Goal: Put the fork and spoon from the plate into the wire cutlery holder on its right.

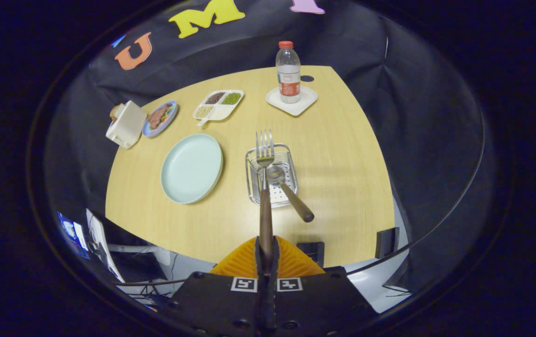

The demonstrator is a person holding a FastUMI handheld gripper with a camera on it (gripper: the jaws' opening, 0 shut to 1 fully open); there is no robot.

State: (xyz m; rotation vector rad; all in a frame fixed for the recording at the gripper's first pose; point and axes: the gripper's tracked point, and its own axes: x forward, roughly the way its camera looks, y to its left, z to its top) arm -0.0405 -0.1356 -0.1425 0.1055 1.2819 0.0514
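My gripper (266,255) is shut on the wooden handle of the fork (264,187), held high above the table. The fork points away from me, its tines over the far rim of the wire cutlery holder (251,180). The spoon (286,189) leans in the holder with its bowl inside and its wooden handle sticking out over the near right rim. The pale green plate (191,168) lies bare to the left of the holder.
A water bottle (288,72) stands on a white square coaster (307,100) at the far side. A divided tray of beans (217,104), a plate of food (159,118) and a white box (126,124) sit at the far left.
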